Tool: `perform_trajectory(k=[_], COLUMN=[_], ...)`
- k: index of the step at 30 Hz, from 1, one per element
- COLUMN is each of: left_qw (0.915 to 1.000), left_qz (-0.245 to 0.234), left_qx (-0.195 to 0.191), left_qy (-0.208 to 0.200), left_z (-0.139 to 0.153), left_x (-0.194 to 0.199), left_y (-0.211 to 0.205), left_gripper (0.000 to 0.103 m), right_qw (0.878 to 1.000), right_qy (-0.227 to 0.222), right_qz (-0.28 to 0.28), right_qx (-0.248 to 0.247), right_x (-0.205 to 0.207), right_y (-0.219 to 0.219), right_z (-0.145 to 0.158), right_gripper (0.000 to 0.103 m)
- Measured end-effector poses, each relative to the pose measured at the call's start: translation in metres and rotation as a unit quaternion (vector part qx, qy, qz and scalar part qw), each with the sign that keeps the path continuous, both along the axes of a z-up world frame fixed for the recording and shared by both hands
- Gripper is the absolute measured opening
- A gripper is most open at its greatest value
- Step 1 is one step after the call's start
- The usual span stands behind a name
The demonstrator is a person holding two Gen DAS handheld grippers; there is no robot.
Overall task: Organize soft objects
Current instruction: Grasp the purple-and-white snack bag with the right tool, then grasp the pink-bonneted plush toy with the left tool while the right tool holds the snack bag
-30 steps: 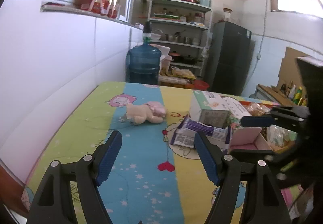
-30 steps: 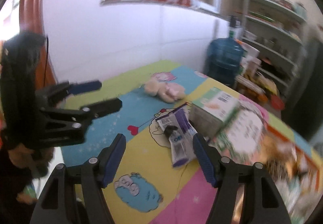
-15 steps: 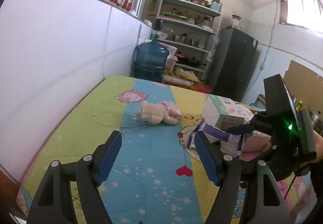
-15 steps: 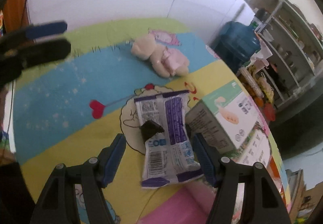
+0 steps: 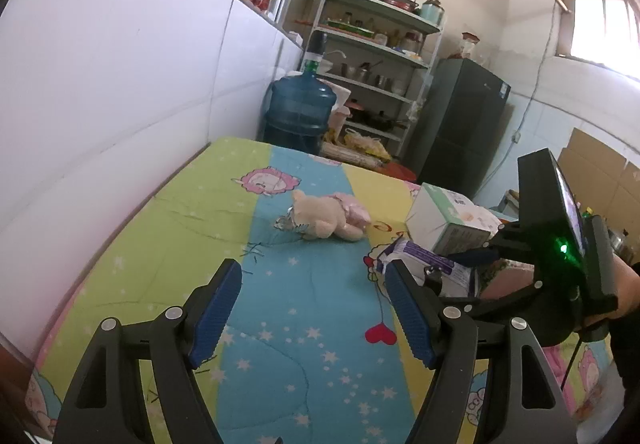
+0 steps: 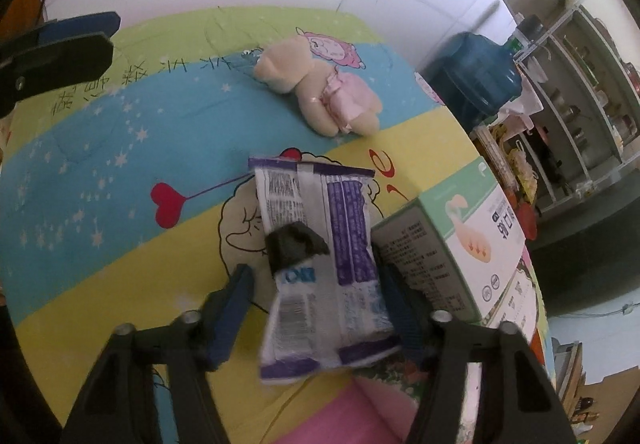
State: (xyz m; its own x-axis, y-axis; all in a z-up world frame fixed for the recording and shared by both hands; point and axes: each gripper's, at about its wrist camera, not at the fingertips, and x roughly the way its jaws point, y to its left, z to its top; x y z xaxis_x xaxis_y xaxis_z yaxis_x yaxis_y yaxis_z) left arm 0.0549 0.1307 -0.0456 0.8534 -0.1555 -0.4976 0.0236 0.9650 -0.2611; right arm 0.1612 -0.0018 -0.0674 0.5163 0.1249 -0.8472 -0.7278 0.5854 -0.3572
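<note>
Now the right gripper [image 6: 316,308] has just been closing its jaws around the purple-and-white packet [image 6: 320,268], which lies between the two blue pads: the right pad looks pressed to the packet's edge, while a sliver of quilt shows beside the left pad, so I cannot tell whether the pinch is complete. Compared with a second ago, when this gripper hung well above the bed with its jaws wider and nothing between them, it has tipped down and dropped onto the packet. The packet's near end looks lifted and slightly blurred, perhaps starting to move, though the view is too soft there to be sure. It rests on the cartoon-print quilt [image 6: 120,244], just beside the green-and-white carton [image 6: 448,244], with a dark patch on its upper face. Further out, the plush bear [image 6: 316,92] in its pink dress lies on the blue stripe, apart from the packet. The left gripper [image 5: 312,312] hovers over the blue stripe with jaws spread and nothing between them, having drifted a little toward the bear. Judging from this, the packet is the first soft item being picked up, and the bear looks like the left gripper's next target.
</note>
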Motion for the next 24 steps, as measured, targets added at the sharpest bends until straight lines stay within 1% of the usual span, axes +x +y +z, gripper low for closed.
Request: perform_trajectory(k=[5, 7, 10, 12, 15, 17, 19, 21, 22, 24], left_qw=[1.0000, 0.9999, 0.9992, 0.9968, 0.9883, 0.9794, 0.9728, 0.9640, 0.9585, 0.9506], left_qz=[-0.002, -0.008, -0.034, -0.074, -0.150, -0.198, -0.226, -0.256, -0.272, -0.285], left_qx=[0.002, 0.010, 0.019, 0.027, 0.029, 0.037, 0.051, 0.067, 0.082, 0.116], left_qy=[0.000, -0.003, -0.008, -0.015, -0.010, -0.002, 0.007, 0.017, 0.027, 0.040], left_z=[0.001, 0.003, 0.010, 0.015, 0.021, 0.024, 0.025, 0.025, 0.023, 0.018], left_x=[-0.001, 0.000, 0.007, 0.016, 0.038, 0.059, 0.077, 0.097, 0.109, 0.128], left_y=[0.000, -0.001, -0.003, -0.006, -0.007, -0.006, -0.006, -0.009, -0.012, -0.020], left_gripper=[0.076, 0.076, 0.076, 0.076, 0.076, 0.076, 0.077, 0.077, 0.077, 0.077], right_qw=[1.000, 0.999, 0.997, 0.994, 0.988, 0.985, 0.981, 0.976, 0.974, 0.970], right_qy=[0.002, 0.012, 0.021, 0.022, 0.024, 0.022, 0.021, 0.023, 0.024, 0.027], right_qz=[-0.010, -0.015, -0.019, -0.024, -0.030, -0.036, -0.040, -0.043, -0.044, -0.047], right_qx=[0.016, 0.040, 0.075, 0.101, 0.148, 0.168, 0.191, 0.214, 0.223, 0.236], right_x=[-0.002, -0.004, -0.009, -0.017, -0.033, -0.045, -0.059, -0.073, -0.079, -0.088], right_y=[-0.002, -0.007, -0.012, -0.016, -0.026, -0.032, -0.039, -0.048, -0.052, -0.059], right_z=[0.005, 0.009, 0.015, 0.019, 0.028, 0.032, 0.036, 0.039, 0.041, 0.043], right_gripper=[0.039, 0.037, 0.035, 0.035, 0.035, 0.035, 0.035, 0.035, 0.035, 0.035])
